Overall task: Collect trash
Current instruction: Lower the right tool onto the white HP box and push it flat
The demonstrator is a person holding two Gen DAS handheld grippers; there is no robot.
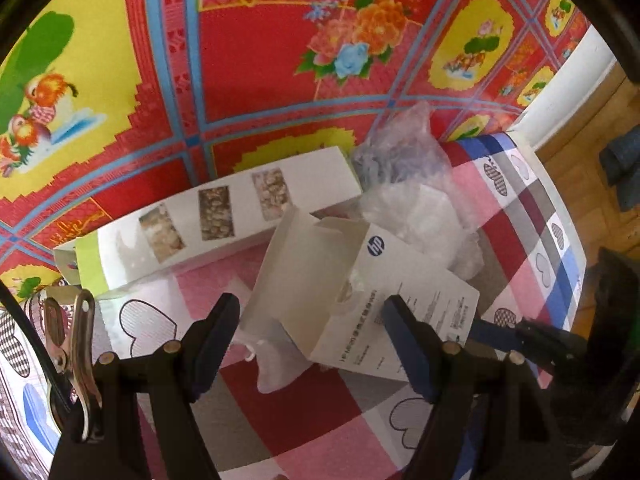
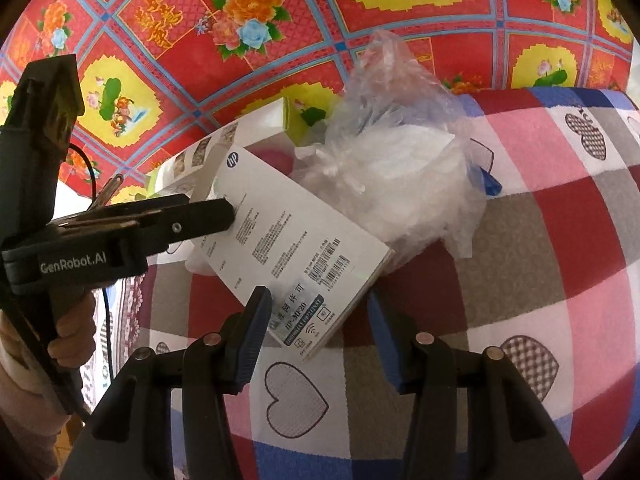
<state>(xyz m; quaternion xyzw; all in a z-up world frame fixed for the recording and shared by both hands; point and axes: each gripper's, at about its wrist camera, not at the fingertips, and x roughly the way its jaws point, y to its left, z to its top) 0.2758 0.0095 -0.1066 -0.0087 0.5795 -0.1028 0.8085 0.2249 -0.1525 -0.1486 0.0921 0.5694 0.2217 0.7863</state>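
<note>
on the checked heart-print cloth (image 1: 320, 424), seen from the left wrist, the white hp box (image 1: 384, 300) is lying with its flap open, leaning by a long snack carton (image 1: 216, 216) and a crumpled clear plastic bag (image 1: 412, 196). the left gripper (image 1: 316, 340) is standing wide apart, gripping nothing; the box is sitting between its fingers, the right-hand pad looking close to the printed face, though contact is hard to judge.

over the same cloth, from the right wrist, the right gripper (image 2: 316, 336) is hanging about half open and empty, the labelled corner of the hp box poking into the gap between its pads. the left gripper's fingertip is lying against the box's far end.

i am judging the box as light, stiff, thin card that may crush; taking it across its narrow sides looks safest. the bag looks soft and slippery.
</note>
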